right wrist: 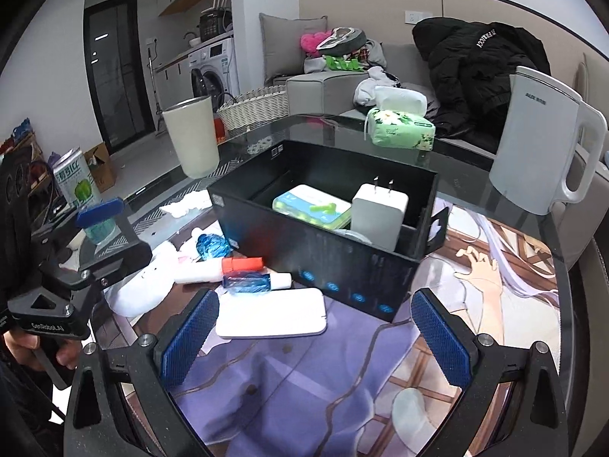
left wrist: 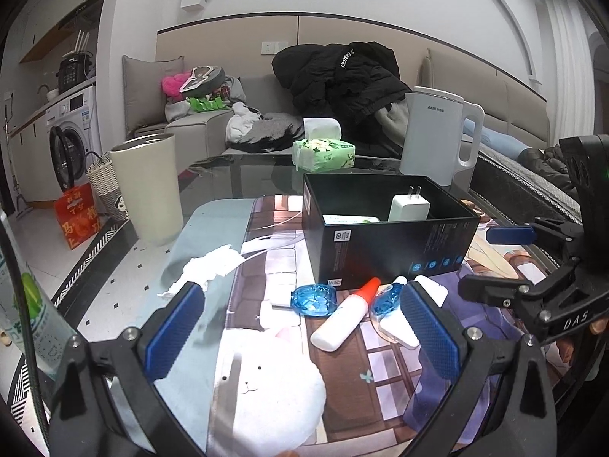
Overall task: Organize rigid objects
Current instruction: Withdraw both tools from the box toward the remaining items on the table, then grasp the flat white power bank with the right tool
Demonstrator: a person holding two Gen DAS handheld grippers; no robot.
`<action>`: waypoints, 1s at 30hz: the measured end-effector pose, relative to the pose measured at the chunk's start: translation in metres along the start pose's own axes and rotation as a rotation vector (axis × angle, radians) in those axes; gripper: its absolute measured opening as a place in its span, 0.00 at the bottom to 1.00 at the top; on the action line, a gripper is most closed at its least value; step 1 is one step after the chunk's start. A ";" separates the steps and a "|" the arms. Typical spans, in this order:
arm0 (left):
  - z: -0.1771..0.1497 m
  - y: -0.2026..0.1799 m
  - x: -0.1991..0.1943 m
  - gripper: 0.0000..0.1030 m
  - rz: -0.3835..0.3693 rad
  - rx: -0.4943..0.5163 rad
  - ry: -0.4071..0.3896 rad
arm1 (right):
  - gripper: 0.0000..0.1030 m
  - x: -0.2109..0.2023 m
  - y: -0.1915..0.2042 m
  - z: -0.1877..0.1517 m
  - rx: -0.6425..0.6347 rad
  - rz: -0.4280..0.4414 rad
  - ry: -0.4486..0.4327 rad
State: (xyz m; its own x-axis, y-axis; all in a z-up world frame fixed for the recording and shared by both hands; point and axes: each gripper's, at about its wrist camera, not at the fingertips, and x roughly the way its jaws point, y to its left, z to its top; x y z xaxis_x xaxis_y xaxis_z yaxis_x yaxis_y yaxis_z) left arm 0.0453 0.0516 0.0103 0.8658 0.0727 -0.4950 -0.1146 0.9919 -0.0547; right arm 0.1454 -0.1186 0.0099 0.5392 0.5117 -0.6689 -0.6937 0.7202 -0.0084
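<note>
Black cardboard box (right wrist: 323, 251) is already holding a white charger (right wrist: 378, 215) and green case (right wrist: 312, 209). Glue bottle (left wrist: 344, 314), two blue tape dispensers (left wrist: 314, 300), white pad (right wrist: 272, 314) are lying outside, awaiting. Left gripper (left wrist: 304, 333) and right gripper (right wrist: 316, 337) are hovering wide open, empty.

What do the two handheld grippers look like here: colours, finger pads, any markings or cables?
Both grippers are matte black, angular frames with silver screw heads. The left gripper and the right gripper each carry two rectangular blue pads with a fine knurled texture. Seen from the opposite camera, the left one shows white "GenRobot.AI" lettering and the right one "DAS". A thin black cable runs beside the left gripper.
</note>
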 end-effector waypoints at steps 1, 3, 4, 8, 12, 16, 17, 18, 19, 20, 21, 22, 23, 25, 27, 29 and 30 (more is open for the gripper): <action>0.000 -0.001 0.002 1.00 0.006 0.009 0.003 | 1.00 0.002 0.003 0.000 -0.008 0.005 0.010; -0.001 -0.004 0.005 1.00 0.014 0.028 0.016 | 1.00 0.007 0.008 -0.001 -0.025 0.011 0.029; -0.001 -0.005 0.007 1.00 0.015 0.035 0.023 | 1.00 0.010 0.011 -0.001 -0.035 0.010 0.042; -0.001 -0.004 0.013 1.00 0.013 0.044 0.049 | 1.00 0.025 0.017 -0.002 -0.050 0.013 0.109; -0.002 0.000 0.016 1.00 0.012 0.041 0.065 | 1.00 0.039 0.020 -0.003 -0.050 0.024 0.165; -0.003 0.002 0.019 1.00 0.002 0.033 0.078 | 1.00 0.051 0.022 -0.003 -0.048 0.025 0.214; -0.003 0.003 0.019 1.00 0.003 0.035 0.081 | 1.00 0.053 0.024 -0.003 -0.048 0.027 0.222; -0.003 0.003 0.019 1.00 0.003 0.037 0.083 | 1.00 0.056 0.025 -0.004 -0.049 0.030 0.231; -0.004 0.004 0.019 1.00 0.002 0.038 0.085 | 1.00 0.058 0.026 -0.004 -0.051 0.031 0.239; -0.004 0.004 0.020 1.00 0.002 0.038 0.087 | 1.00 0.059 0.027 -0.005 -0.053 0.027 0.240; -0.004 0.005 0.019 1.00 0.002 0.038 0.087 | 1.00 0.060 0.027 -0.005 -0.057 0.022 0.241; -0.004 0.005 0.019 1.00 0.002 0.037 0.086 | 1.00 0.061 0.028 -0.005 -0.057 0.021 0.246; -0.004 0.006 0.019 1.00 0.004 0.036 0.086 | 1.00 0.063 0.027 -0.005 -0.054 0.020 0.254; -0.004 0.008 0.019 1.00 0.004 0.032 0.087 | 1.00 0.066 0.026 -0.006 -0.050 0.018 0.264; -0.004 0.011 0.020 1.00 0.002 0.026 0.090 | 1.00 0.066 0.026 -0.005 -0.053 0.020 0.261; -0.003 0.013 0.021 1.00 0.005 0.026 0.097 | 1.00 0.067 0.026 -0.004 -0.053 0.018 0.259; -0.003 0.012 0.022 1.00 0.006 0.027 0.099 | 1.00 0.067 0.026 -0.004 -0.054 0.018 0.256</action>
State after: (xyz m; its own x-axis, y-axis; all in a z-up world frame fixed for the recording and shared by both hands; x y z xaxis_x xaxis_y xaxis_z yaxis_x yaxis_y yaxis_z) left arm 0.0615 0.0652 -0.0039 0.8128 0.0697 -0.5783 -0.1057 0.9940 -0.0287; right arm 0.1614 -0.0671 -0.0384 0.3927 0.3837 -0.8358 -0.7302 0.6826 -0.0297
